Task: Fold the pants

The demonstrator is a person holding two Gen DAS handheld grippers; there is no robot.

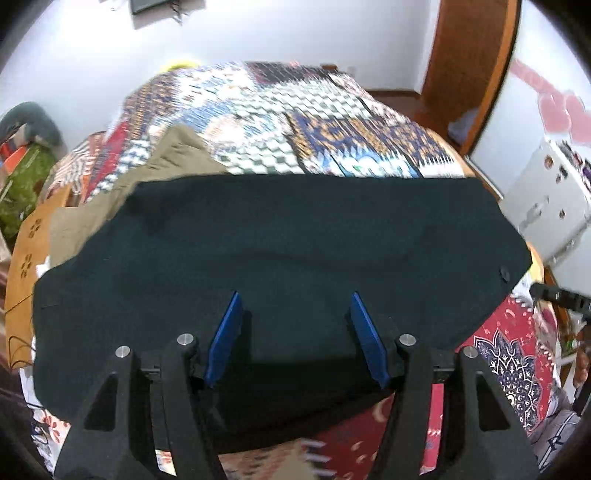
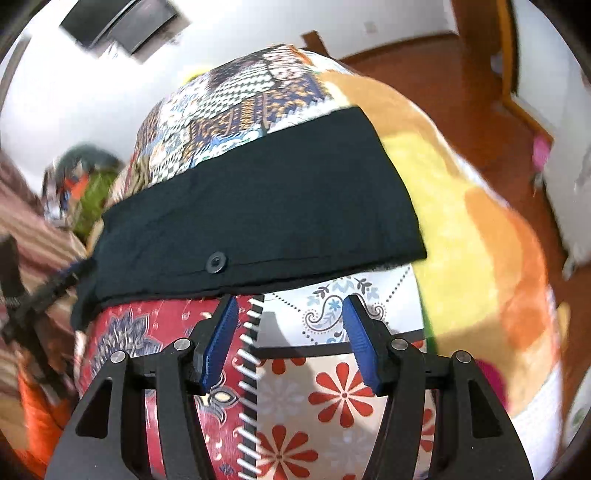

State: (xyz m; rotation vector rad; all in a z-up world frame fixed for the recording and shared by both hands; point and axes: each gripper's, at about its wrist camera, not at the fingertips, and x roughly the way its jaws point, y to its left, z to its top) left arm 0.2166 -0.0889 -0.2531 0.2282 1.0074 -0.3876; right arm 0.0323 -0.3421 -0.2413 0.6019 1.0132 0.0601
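You have one pair of dark pants [image 1: 280,251] with one button [image 2: 217,262] mid-frame, your left gripper [image 1: 295,332] released, right gripper [image 2: 290,332] empty, jaws parted.

Quilt [image 1: 295,122] pattern smeared by motion blur at the far side, left wrist view. Near edge of the dark pants [image 1: 280,240] hidden behind the left gripper [image 1: 295,332] frame. Right wrist view: floor [image 2: 461,92] and white cabinet [image 2: 569,192] blurred; black screen [image 2: 122,22] cut off by the top edge.
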